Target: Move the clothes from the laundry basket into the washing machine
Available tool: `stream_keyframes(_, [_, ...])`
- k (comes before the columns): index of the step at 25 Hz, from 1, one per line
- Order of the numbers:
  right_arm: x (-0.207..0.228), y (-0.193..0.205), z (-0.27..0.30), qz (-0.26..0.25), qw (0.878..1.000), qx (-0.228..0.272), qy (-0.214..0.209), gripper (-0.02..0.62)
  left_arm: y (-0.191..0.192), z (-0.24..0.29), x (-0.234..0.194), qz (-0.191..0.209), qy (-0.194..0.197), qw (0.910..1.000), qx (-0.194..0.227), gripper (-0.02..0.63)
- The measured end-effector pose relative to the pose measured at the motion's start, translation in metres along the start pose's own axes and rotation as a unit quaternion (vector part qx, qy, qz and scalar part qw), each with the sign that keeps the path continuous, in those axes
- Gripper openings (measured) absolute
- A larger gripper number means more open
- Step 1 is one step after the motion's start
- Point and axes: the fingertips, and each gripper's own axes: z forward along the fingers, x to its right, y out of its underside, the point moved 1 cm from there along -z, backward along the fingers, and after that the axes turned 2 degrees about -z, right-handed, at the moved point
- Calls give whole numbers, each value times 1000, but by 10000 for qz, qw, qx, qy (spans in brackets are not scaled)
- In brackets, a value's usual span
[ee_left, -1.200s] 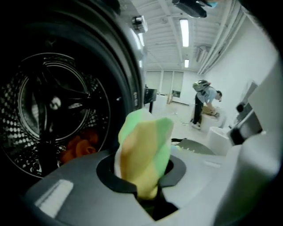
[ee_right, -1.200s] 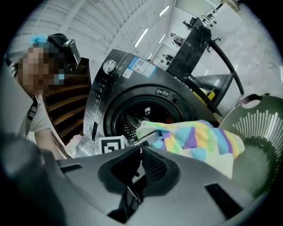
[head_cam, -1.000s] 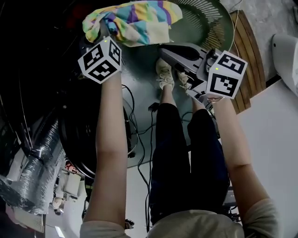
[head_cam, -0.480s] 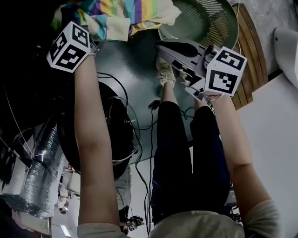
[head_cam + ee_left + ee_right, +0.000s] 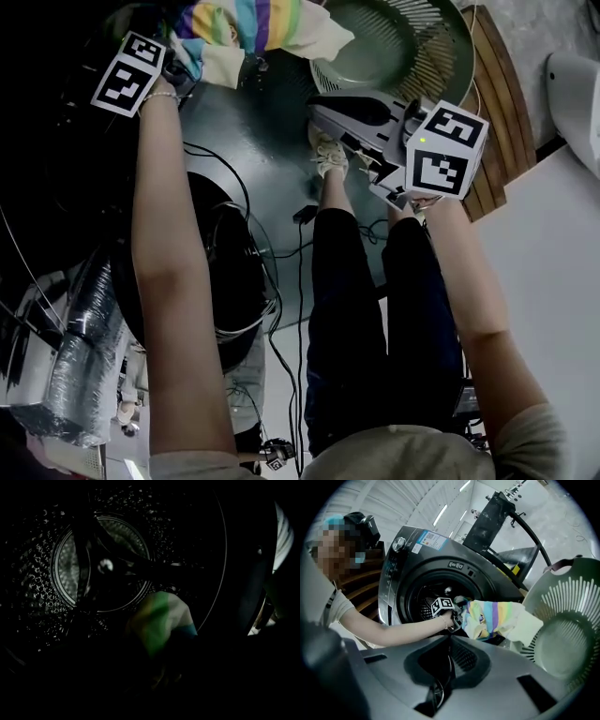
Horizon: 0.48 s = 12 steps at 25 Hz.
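Observation:
A rainbow-striped cloth (image 5: 253,28) hangs at my left gripper (image 5: 180,58), right in the round mouth of the grey washing machine (image 5: 405,555). That gripper's jaws are opening, and the cloth (image 5: 497,618) still bunches against them, its white end drooping toward the basket. In the left gripper view, a green fold of the cloth (image 5: 161,620) lies ahead inside the dark drum (image 5: 101,564). My right gripper (image 5: 321,105) is shut on nothing and is held low beside the green laundry basket (image 5: 394,47), which looks bare inside.
The washer's open round door (image 5: 230,281) hangs below my left arm, with cables trailing on the floor. A slatted wooden platform (image 5: 497,103) lies right of the basket (image 5: 562,639). The person's legs and shoes (image 5: 328,155) stand between the two arms.
My left gripper has carried the striped cloth up and to the left, into the washer's mouth. The right gripper has hardly shifted.

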Motion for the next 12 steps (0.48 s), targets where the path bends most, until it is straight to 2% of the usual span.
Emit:
stream_keyframes(5, [1, 8, -4, 73, 9999, -155, -1, 15, -18, -26, -14, -375, -82, 9991, 169, 342])
stream_keyframes(8, [0, 11, -5, 96, 9997, -218, -3, 15, -21, -55, -13, -430, -64, 9985, 335, 342])
stream_keyframes(10, [1, 12, -6, 115, 9996, -240, -2, 15, -14, -74, 1, -357, 208, 9984, 390, 342])
stream_keyframes(12, [3, 13, -7, 157, 9996, -226, 22, 15, 13, -88, 29, -129, 723, 9972, 142, 362])
